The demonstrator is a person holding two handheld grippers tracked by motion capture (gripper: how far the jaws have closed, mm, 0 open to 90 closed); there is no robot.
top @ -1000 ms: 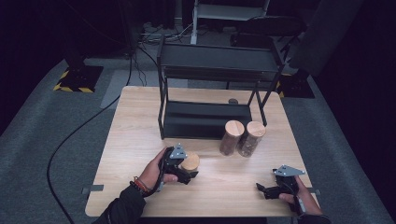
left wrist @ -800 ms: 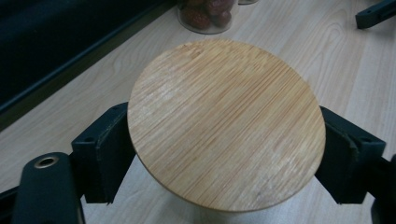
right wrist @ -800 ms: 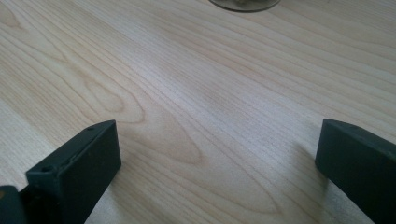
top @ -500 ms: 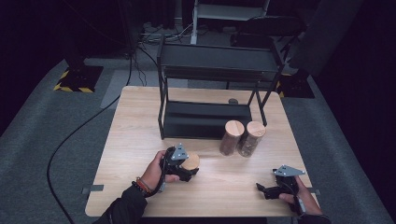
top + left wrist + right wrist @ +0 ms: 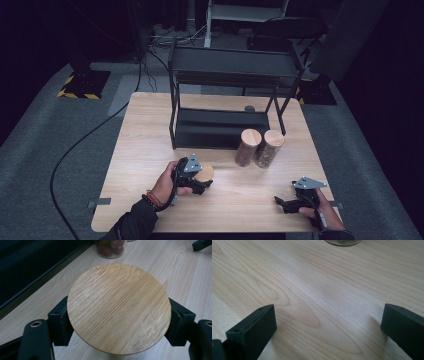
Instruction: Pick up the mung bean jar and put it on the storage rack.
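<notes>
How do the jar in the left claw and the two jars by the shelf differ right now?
The held jar stands alone near the table's front, clamped by the left claw; the two jars by the shelf stand side by side, ungripped. In the left gripper view its lid hides its contents; a shelf-side jar shows reddish pieces. All have round bamboo lids.

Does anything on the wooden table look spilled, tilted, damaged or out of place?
Nothing stands out. Two bamboo-lidded glass jars stand upright before the black metal shelf rack; the left gripper clamps a third bamboo-lidded jar, also upright.
</notes>
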